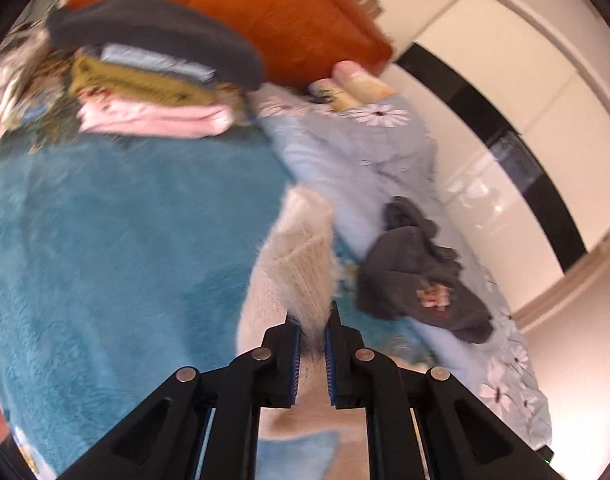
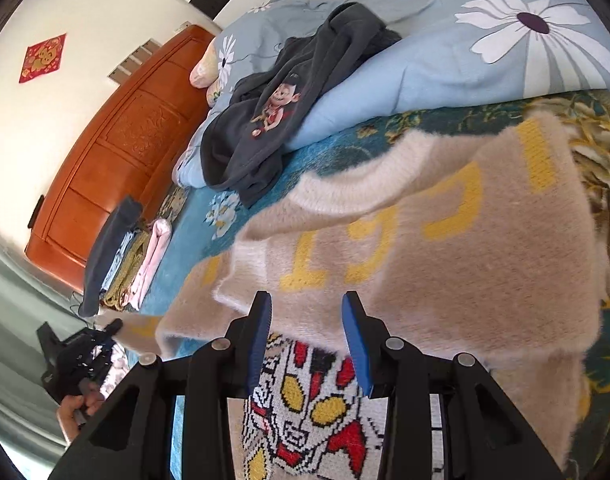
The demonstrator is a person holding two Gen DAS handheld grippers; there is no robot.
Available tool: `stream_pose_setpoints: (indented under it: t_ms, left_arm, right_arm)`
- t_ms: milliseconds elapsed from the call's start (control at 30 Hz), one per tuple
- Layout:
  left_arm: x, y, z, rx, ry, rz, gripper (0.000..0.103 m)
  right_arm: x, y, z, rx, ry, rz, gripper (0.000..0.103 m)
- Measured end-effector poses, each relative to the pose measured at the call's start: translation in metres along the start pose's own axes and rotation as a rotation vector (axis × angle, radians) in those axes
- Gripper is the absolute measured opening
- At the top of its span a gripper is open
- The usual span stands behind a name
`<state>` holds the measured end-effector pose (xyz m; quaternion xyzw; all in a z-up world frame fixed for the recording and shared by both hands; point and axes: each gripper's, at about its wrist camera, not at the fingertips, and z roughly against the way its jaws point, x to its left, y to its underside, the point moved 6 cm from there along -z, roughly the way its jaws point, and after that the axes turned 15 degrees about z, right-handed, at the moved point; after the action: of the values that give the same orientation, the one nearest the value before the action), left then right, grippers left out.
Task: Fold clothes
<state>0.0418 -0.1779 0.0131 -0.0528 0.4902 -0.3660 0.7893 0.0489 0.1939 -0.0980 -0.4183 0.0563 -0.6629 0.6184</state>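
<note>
A fuzzy beige sweater (image 2: 445, 240) with yellow letters and a knitted cartoon face lies on the teal blanket (image 2: 193, 248). My left gripper (image 1: 312, 330) is shut on the sweater's sleeve (image 1: 293, 264), which hangs from its jaws. My right gripper (image 2: 307, 312) is open just above the sweater's folded body, its jaws apart and holding nothing. The left gripper also shows in the right wrist view (image 2: 81, 356), at the lower left, held by a hand.
A stack of folded clothes (image 1: 157, 80) sits by the orange wooden headboard (image 1: 265, 12); it also shows in the right wrist view (image 2: 125, 256). A crumpled dark grey sweatshirt (image 2: 289, 108) lies on the light blue floral duvet (image 2: 485, 52).
</note>
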Motion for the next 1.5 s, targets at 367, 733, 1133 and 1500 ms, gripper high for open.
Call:
stream_pose_setpoints:
  t_ms: [367, 733, 1133, 1500]
  left_arm:
    - [-0.167, 0.120, -0.052, 0.289, 0.259, -0.303, 0.011]
    - [-0.157, 0.271, -0.117, 0.598, 0.110, -0.392, 0.011]
    - [-0.125, 0.319, -0.134, 0.786, 0.026, -0.324, 0.048]
    - [-0.078, 0.240, -0.071, 0.594, -0.003, -0.335, 0.062]
  right_arm:
    - [-0.073, -0.002, 0.062, -0.105, 0.119, -0.148, 0.038]
    - [-0.112, 0.019, 0.090, -0.108, 0.170, -0.224, 0.038]
    - [-0.121, 0.034, 0.096, -0.104, 0.158, -0.266, 0.038]
    - [-0.093, 0.026, 0.081, -0.108, 0.050, -0.233, 0.043]
